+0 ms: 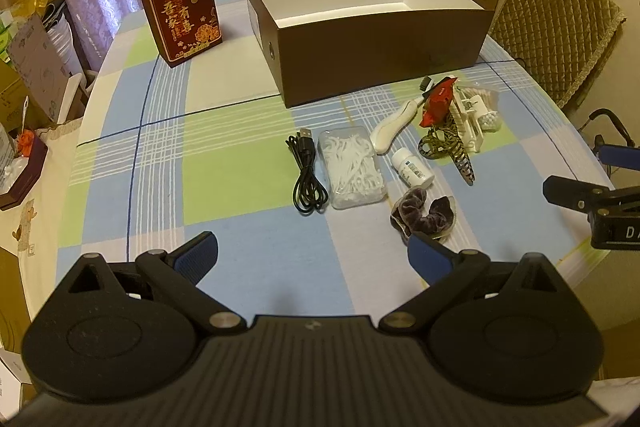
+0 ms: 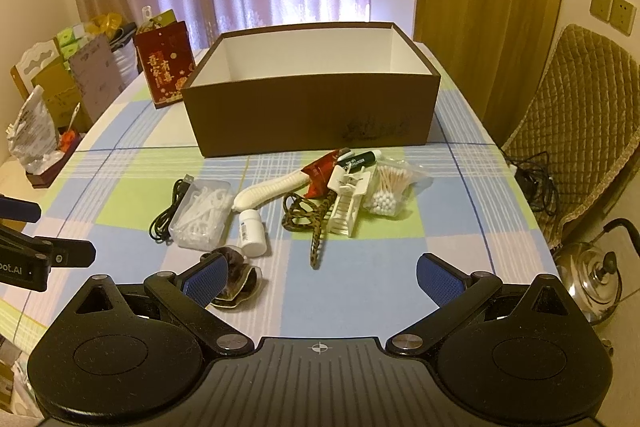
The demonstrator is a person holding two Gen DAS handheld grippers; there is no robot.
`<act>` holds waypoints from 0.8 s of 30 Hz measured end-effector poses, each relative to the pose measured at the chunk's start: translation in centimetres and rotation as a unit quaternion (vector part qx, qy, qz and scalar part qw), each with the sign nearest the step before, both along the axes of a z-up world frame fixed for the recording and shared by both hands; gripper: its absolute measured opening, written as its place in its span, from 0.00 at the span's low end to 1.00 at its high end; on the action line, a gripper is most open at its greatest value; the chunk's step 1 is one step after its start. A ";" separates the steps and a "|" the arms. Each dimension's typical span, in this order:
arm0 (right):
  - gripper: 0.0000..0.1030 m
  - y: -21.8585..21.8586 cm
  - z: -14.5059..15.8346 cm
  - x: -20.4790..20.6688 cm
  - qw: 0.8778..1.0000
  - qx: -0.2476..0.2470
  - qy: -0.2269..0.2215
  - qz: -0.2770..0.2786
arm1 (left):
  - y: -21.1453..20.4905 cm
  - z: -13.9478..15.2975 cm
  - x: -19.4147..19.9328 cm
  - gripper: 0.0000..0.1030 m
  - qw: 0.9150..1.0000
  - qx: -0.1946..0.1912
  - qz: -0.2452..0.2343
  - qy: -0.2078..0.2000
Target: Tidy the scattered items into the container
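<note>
The table carries the brown box toward its far edge, its floor partly hidden by the near wall. Nearer, scattered items overlap; the scrunchie sits half behind a fingertip. Both grippers hang spread, empty

- The left black two-finger tool with blue pads hovers level, fingers spread wide, holding nothing.
- The right black two-finger tool matches: spread wide, empty.

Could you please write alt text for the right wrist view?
Open right tongs hover over a checked tablecloth strewn with small items: cable, floss picks, pill bottle, cotton swabs. Behind them stands an empty brown box.
</note>
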State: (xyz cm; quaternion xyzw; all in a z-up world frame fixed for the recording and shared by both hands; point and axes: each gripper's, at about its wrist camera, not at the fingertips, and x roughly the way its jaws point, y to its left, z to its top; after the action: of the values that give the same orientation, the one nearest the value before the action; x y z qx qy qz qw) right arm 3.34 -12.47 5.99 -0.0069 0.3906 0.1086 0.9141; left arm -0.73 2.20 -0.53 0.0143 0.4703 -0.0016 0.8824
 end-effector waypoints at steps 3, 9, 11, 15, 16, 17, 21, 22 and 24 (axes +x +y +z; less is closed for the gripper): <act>1.00 -0.1 0.1 -0.1 1.000 -0.001 -0.001 -0.001 | -0.1 -0.1 -0.1 0.97 1.000 -0.003 -0.001 0.002; 1.00 -0.4 0.0 0.0 1.000 -0.003 0.003 -0.002 | -0.5 -0.4 0.1 0.97 1.000 -0.007 -0.002 0.006; 1.00 -0.6 0.0 0.1 1.000 -0.004 0.002 0.000 | -0.7 -0.5 0.2 0.97 1.000 -0.007 0.000 0.008; 1.00 -1.1 -0.2 0.9 1.000 -0.002 0.000 0.006 | -1.0 -0.7 0.7 0.97 1.000 -0.005 0.007 0.010; 1.00 -1.3 -0.2 1.2 1.000 0.000 0.000 0.008 | -1.1 -0.7 0.9 0.97 1.000 -0.005 0.009 0.011; 1.00 -1.5 -0.3 1.5 1.000 0.002 0.000 0.009 | -1.2 -0.7 1.1 0.97 1.000 -0.005 0.011 0.011; 1.00 -2.4 -0.4 2.8 1.000 0.016 -0.001 0.014 | -1.6 -0.9 2.0 0.97 1.000 -0.006 0.020 0.015; 1.00 -2.7 -0.5 3.1 1.000 0.020 -0.002 0.015 | -1.7 -1.0 2.2 0.97 1.000 -0.007 0.022 0.017; 1.00 -3.2 -0.6 3.6 1.000 0.019 0.000 0.018 | -2.1 -1.3 2.7 0.97 0.999 -0.008 0.024 0.023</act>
State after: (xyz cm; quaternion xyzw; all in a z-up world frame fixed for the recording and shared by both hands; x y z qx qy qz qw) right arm 6.94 -15.64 5.37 0.0035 0.3885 0.1328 0.9118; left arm 1.97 0.14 -1.80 -0.0045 0.4908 0.0156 0.8711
